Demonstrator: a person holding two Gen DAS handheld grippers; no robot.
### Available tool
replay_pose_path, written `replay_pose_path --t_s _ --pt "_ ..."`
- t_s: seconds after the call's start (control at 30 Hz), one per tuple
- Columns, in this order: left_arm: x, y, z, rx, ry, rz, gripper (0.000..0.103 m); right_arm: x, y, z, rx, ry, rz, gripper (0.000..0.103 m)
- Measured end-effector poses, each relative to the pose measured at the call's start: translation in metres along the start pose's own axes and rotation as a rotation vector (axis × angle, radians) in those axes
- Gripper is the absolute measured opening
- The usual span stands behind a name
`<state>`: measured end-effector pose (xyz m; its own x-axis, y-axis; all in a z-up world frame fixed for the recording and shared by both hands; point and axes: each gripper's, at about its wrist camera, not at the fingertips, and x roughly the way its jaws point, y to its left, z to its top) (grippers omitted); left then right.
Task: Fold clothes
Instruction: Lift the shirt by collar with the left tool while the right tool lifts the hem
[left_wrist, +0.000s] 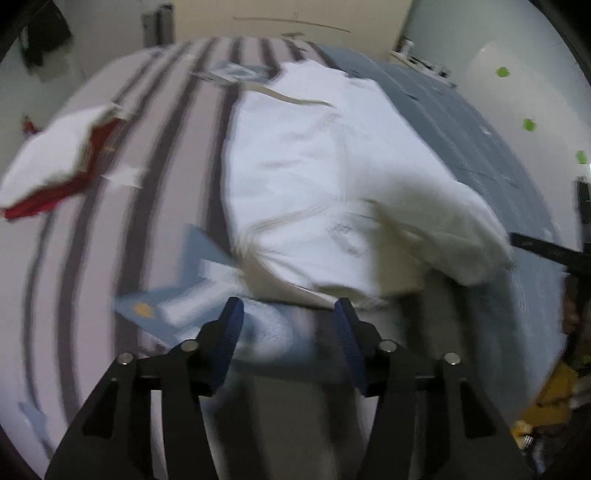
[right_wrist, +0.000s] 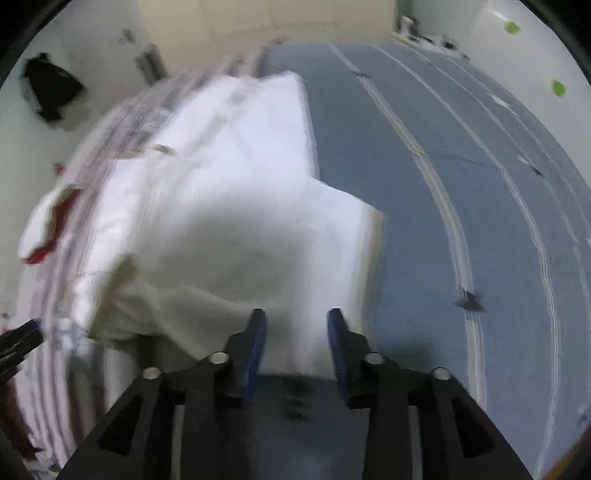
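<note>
Bed (left_wrist: 92, 258): orange-marked patch (left_wrist: 142, 310) left view only.

A: Where is free room on the bed?
B: On the right, the blue sheet (right_wrist: 424, 184) lies flat and bare.
A: And on the left?
B: The white garment (left_wrist: 332, 184) fills the middle; a red-and-white cloth (left_wrist: 55, 166) lies on the striped sheet (left_wrist: 166, 166), with open stripes between.

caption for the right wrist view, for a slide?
Right gripper, jaws open, poised at the near edge of a partly folded white garment lying on a blue bedcover.
</note>
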<state>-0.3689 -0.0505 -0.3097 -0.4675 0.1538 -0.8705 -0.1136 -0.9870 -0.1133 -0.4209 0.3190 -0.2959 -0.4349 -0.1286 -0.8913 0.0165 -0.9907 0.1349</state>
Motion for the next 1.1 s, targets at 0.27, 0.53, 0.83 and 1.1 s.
replay_pose_path --t_s 0.27,0.53,0.83,1.1 --pt "0.053 0.025 0.018 0.018 -0.024 -0.039 0.049 0.02 0.098 0.001 -0.158 -0.096 0.138 0.047" --pt "0.082 0.015 0.002 0.081 0.031 -0.11 0.036 0.074 0.121 -0.032 -0.258 0.024 0.142 0.048" --pt "0.061 0.023 0.003 0.035 0.0 -0.098 0.006 0.063 0.105 -0.032 -0.113 -0.012 0.174 0.003" --pt "-0.045 0.01 0.027 0.005 -0.222 -0.092 0.005 -0.017 0.091 -0.026 -0.011 -0.152 0.176 0.003"
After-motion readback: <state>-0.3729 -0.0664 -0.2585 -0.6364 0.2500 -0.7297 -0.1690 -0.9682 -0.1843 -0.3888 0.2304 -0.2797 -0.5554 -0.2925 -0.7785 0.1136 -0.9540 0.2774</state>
